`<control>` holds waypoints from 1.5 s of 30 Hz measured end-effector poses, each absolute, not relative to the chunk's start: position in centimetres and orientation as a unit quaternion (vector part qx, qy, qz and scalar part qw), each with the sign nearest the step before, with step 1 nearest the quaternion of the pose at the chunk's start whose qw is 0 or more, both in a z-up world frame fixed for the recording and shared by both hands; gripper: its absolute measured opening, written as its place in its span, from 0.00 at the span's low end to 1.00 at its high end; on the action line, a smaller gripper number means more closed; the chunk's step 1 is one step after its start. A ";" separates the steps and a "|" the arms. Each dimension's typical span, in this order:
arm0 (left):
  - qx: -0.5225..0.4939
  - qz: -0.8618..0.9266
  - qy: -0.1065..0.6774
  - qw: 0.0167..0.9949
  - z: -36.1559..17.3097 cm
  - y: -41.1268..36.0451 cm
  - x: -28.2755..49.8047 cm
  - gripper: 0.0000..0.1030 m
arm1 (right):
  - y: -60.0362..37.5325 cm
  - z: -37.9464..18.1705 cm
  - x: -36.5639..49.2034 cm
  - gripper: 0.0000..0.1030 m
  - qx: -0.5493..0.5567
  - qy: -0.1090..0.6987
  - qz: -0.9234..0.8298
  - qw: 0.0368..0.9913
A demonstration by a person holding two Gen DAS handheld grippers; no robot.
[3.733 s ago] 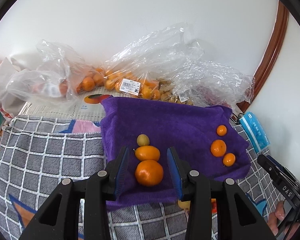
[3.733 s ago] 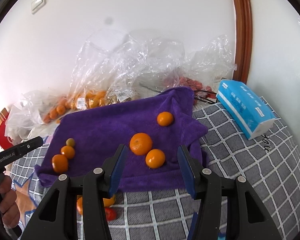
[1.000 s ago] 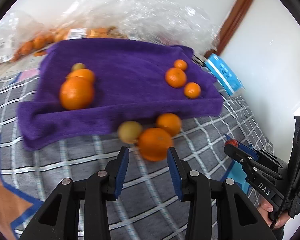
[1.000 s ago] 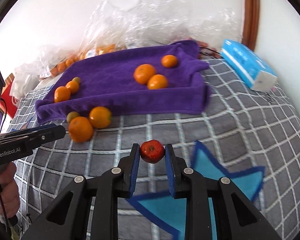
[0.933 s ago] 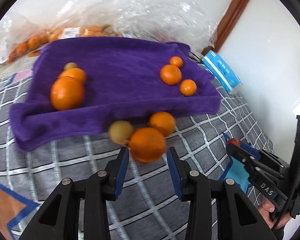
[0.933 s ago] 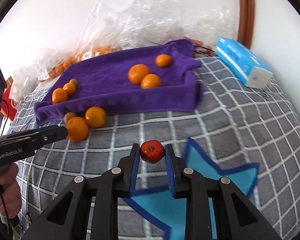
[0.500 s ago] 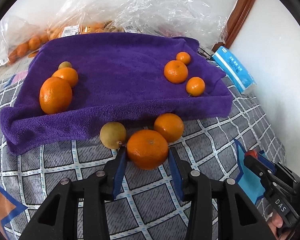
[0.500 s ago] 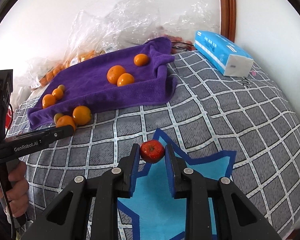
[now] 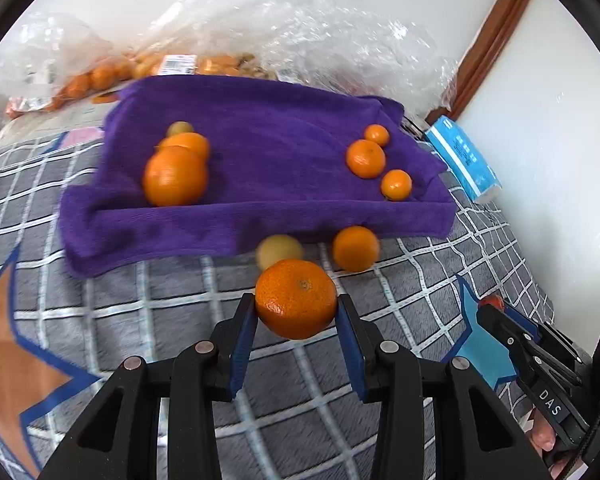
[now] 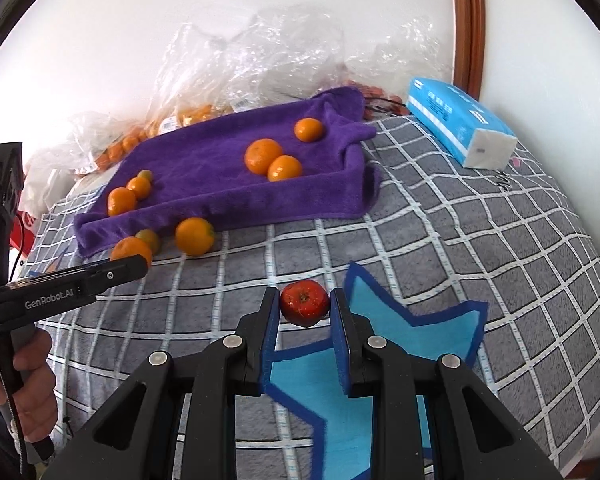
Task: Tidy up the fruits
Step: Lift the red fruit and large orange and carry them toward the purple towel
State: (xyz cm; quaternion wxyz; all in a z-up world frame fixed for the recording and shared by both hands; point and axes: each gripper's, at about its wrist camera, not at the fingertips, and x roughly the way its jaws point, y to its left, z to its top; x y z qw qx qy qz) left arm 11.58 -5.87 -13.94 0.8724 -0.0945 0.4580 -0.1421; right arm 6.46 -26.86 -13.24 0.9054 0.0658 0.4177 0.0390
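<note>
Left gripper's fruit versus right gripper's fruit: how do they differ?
The mandarin in the left gripper is orange and large; the small red fruit in the right gripper is red and much smaller, so those jaws sit narrower. Both are round and clamped between blue pads.

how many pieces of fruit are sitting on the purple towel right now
6. On the purple towel: three at the left end, three at the right end. None looks hidden.
</note>
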 end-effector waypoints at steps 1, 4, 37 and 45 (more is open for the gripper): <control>-0.098 -0.139 0.455 0.874 -13.8 -5.2 11.3 0.37 | -26.4 -13.1 6.4 0.25 0.063 0.416 0.041 0.906; -0.108 -0.132 0.451 0.876 -13.4 -3.8 10.6 0.37 | -25.1 -12.7 6.2 0.25 0.056 0.414 0.049 0.907; -0.154 -0.129 0.405 0.892 -9.4 1.1 8.7 0.37 | -21.7 -10.4 6.8 0.25 0.058 0.401 0.048 0.913; -0.154 -0.134 0.395 0.896 -8.7 0.9 8.7 0.37 | -21.6 -10.1 7.0 0.25 0.057 0.395 0.050 0.916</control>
